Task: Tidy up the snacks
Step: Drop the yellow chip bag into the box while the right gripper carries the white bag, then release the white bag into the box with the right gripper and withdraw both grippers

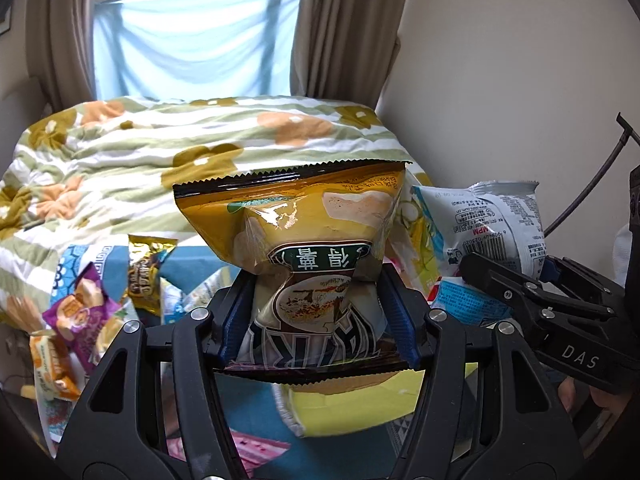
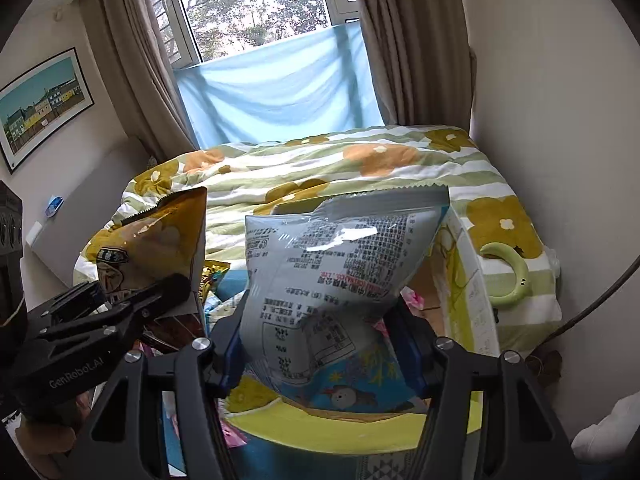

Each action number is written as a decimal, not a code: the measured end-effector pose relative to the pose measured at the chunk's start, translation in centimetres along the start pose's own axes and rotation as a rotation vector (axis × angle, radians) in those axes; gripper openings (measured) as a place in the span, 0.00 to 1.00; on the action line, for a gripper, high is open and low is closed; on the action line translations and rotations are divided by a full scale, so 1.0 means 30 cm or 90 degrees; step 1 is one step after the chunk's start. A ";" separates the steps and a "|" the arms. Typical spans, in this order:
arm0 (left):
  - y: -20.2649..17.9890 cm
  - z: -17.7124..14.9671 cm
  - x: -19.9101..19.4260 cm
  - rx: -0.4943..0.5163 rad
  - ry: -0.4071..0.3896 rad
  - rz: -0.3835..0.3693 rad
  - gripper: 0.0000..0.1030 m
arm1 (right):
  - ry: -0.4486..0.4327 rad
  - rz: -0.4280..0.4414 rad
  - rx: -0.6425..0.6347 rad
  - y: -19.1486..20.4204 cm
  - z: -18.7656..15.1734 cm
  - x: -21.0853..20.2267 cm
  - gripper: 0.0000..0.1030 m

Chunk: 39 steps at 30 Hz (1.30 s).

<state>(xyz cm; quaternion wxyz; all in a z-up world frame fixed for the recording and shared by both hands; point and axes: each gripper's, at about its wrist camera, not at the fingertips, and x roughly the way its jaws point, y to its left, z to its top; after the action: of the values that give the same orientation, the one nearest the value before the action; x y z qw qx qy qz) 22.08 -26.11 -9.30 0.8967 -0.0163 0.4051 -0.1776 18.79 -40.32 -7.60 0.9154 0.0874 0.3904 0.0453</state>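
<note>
My left gripper (image 1: pixel 318 312) is shut on a golden-yellow chip bag (image 1: pixel 308 232) and holds it upright above the blue surface; the same bag shows at the left of the right wrist view (image 2: pixel 160 240). My right gripper (image 2: pixel 322 344) is shut on a silver-grey snack bag (image 2: pixel 340 264) with printed text, held up over a yellow box (image 2: pixel 464 280). That bag and the right gripper also show at the right of the left wrist view (image 1: pixel 492 220).
Several small snack packs, purple (image 1: pixel 80 312), gold (image 1: pixel 146 276) and orange (image 1: pixel 52 364), lie on the blue surface at the left. A floral quilt (image 1: pixel 180 148) covers the bed behind. A green curved object (image 2: pixel 516 276) lies on the quilt. A wall stands at the right.
</note>
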 end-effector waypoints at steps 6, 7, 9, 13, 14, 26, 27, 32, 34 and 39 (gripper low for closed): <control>-0.123 -0.034 0.176 0.008 0.074 0.038 0.55 | 0.020 -0.008 -0.003 -0.163 0.009 0.002 0.56; -0.138 -0.044 0.200 0.012 0.088 0.046 0.55 | 0.025 -0.006 0.000 -0.183 0.007 0.010 0.56; -0.153 -0.065 0.241 0.023 0.116 0.060 0.55 | 0.036 0.001 0.008 -0.218 0.006 0.031 0.56; -0.175 -0.095 0.322 0.039 0.163 0.082 0.56 | 0.058 0.018 0.020 -0.269 -0.006 0.066 0.56; -0.180 -0.101 0.340 0.041 0.175 0.091 0.60 | 0.063 0.020 0.023 -0.277 -0.010 0.074 0.56; -0.121 -0.094 0.232 0.044 0.137 0.162 0.99 | 0.108 0.044 0.026 -0.298 -0.016 0.136 0.57; -0.115 -0.097 0.217 0.039 0.133 0.164 0.99 | 0.114 0.050 0.022 -0.290 -0.014 0.147 0.57; -0.066 -0.130 0.170 0.021 0.127 0.182 0.99 | 0.151 0.076 -0.006 -0.225 -0.036 0.226 0.57; -0.043 -0.145 0.160 0.009 0.130 0.185 0.99 | 0.174 0.080 -0.010 -0.208 -0.058 0.263 0.57; -0.008 -0.171 0.155 -0.014 0.141 0.185 0.99 | 0.196 0.079 -0.009 -0.198 -0.098 0.295 0.60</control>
<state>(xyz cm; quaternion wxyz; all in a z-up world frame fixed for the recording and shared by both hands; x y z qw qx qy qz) 21.09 -27.28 -16.07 0.8627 0.0519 0.5012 -0.0423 22.85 -44.44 -17.01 0.8409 0.0972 0.5193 0.1172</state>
